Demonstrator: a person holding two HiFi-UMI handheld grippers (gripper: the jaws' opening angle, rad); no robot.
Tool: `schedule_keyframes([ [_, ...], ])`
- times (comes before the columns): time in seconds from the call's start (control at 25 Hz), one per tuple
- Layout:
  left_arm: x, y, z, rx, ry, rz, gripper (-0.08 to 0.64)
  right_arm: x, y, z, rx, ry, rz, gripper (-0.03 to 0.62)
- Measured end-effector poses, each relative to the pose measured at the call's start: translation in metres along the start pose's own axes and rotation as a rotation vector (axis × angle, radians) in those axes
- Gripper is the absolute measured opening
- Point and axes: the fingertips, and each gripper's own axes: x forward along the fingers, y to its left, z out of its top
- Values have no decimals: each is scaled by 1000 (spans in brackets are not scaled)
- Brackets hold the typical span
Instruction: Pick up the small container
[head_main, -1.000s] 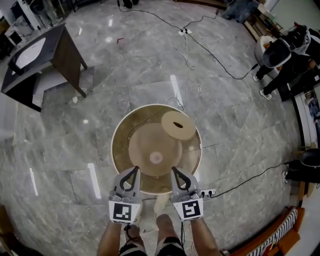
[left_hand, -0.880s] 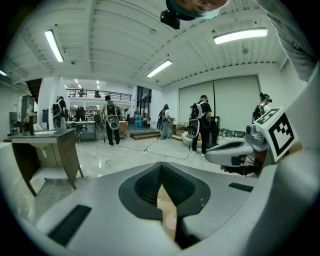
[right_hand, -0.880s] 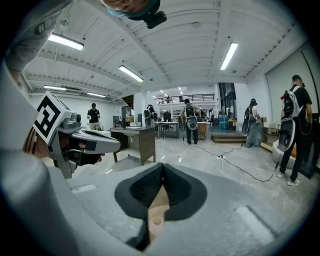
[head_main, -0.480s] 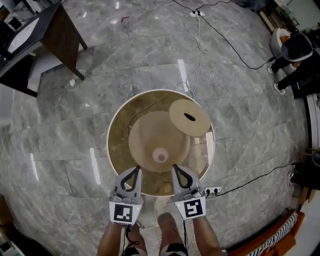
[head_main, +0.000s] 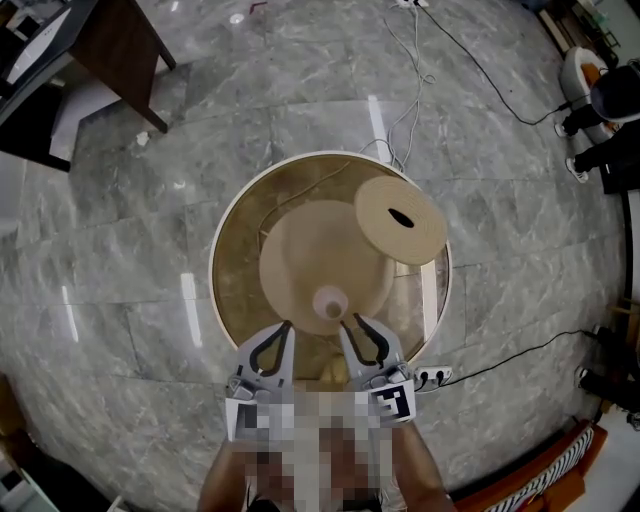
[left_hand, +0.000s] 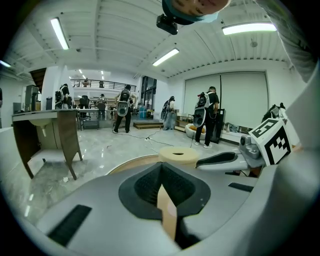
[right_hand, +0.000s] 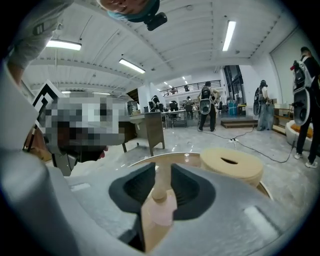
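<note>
The small container (head_main: 330, 302), a pale translucent cup, stands on the round glass-topped table (head_main: 232, 290), over its wooden cone base. My right gripper (head_main: 352, 326) is at the table's near edge, its tips just right of the cup. Its jaws are opening; in the right gripper view the container (right_hand: 161, 209) shows through the gap of the right gripper (right_hand: 163, 172), untouched by the pads. My left gripper (head_main: 284, 330) hovers to the cup's left with its jaws together. Nothing sits between the tips of the left gripper (left_hand: 161, 167).
A thick round wooden disc with a slot (head_main: 400, 220) lies on the table's far right side. A power strip (head_main: 432, 378) and cables (head_main: 470, 50) lie on the marble floor. A dark desk (head_main: 95, 40) stands far left. People with backpacks (left_hand: 205, 117) stand in the background.
In the head view the table has drawn nearer and larger. Both grippers have come forward over its near edge, so the container now sits just ahead, between their tips.
</note>
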Motion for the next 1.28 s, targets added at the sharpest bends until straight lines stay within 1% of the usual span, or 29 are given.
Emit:
schedule_keyframes([
  [0.04,1,0,-4,-3,2,1,17,3,1,-5,2,3,6,106],
  [0.12,3,2,-13,-10,7,1,17,10,2,-15,2,15,8,118],
  [0.24,4,4,-28,-23,21,6,17,19,4,-32,6,34,21,178],
  [0.32,7,6,-39,-39,28,12,17,26,5,-42,-3,42,25,191],
  [0.52,10,14,-60,-63,41,27,17,42,8,-61,-35,54,30,195],
  [0.72,15,19,-75,-55,41,27,17,57,12,-78,-38,65,35,194],
  [0.88,15,23,-86,-69,59,30,17,64,15,-84,-48,60,28,193],
  [1.0,15,26,-90,-61,64,31,17,68,15,-87,-59,59,24,189],
  [1.16,14,33,-94,-62,69,37,17,73,15,-89,-78,52,7,141],
  [1.28,14,34,-98,-70,66,41,17,73,15,-90,-79,39,-2,140],
])
